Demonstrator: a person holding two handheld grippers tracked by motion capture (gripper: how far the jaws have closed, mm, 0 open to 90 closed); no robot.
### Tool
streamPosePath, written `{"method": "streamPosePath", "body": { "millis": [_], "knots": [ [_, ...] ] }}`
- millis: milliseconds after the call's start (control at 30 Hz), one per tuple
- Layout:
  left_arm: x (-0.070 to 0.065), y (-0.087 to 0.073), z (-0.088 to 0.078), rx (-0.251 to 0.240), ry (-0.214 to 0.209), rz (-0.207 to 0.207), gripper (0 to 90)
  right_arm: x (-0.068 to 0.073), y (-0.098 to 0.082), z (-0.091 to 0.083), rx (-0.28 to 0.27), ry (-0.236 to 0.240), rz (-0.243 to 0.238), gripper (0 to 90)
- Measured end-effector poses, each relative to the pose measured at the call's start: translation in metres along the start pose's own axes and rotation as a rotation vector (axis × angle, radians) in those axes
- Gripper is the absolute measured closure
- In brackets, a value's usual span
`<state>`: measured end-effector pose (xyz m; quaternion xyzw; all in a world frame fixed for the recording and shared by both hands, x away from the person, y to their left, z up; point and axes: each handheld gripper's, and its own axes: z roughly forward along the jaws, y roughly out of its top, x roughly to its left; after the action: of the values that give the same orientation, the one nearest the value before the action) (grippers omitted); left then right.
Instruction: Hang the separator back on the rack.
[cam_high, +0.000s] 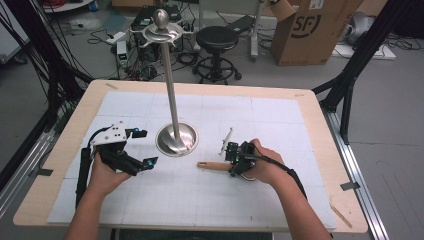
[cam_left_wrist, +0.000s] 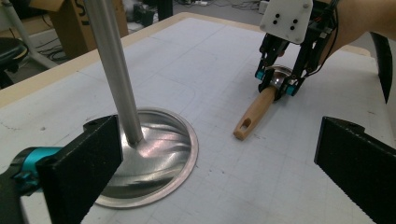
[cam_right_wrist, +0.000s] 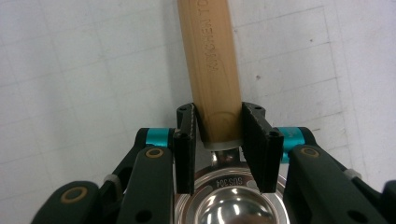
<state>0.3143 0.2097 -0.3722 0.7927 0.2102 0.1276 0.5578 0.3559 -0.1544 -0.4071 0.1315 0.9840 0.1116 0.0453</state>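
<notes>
On the table (cam_high: 310, 115) lay a gridded mat (cam_high: 260, 115), and the stand (cam_high: 176, 139) stood on it, a little left of the middle. The left gripper (cam_high: 141, 147) was just left of the stand's base. To the right of the base lay the ladle (cam_high: 214, 165), its wooden handle pointing toward the stand. The right gripper (cam_high: 231, 159) was at the ladle, its jaws on both sides of the handle where it joined the bowl. Behind the table stood a stool (cam_high: 216, 40) and, further right, a cardboard box (cam_high: 312, 27).
</notes>
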Motion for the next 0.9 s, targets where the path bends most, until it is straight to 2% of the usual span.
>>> {"method": "streamPosePath", "body": {
  "millis": [200, 333, 867, 900],
  "knots": [
    [0.0000, -0.0001, 0.0008, 0.004, -0.002, 0.001, 1.7, 0.0022, 0.0054, 0.0011, 0.050, -0.023, -0.008, 65.9],
    [0.0000, -0.0001, 0.0008, 0.005, -0.003, 0.003, 1.6, 0.0023, 0.0073, 0.0015, 0.068, -0.018, -0.006, 66.5],
    [0.0001, -0.0005, 0.0014, 0.009, 0.000, 0.004, 1.7, 0.0021, 0.0042, -0.0001, 0.047, -0.020, 0.009, 69.3],
    [0.0002, -0.0006, 0.0011, 0.009, 0.002, 0.003, 1.6, 0.0017, 0.0038, -0.0008, 0.032, -0.024, 0.011, 69.3]
  ]
}}
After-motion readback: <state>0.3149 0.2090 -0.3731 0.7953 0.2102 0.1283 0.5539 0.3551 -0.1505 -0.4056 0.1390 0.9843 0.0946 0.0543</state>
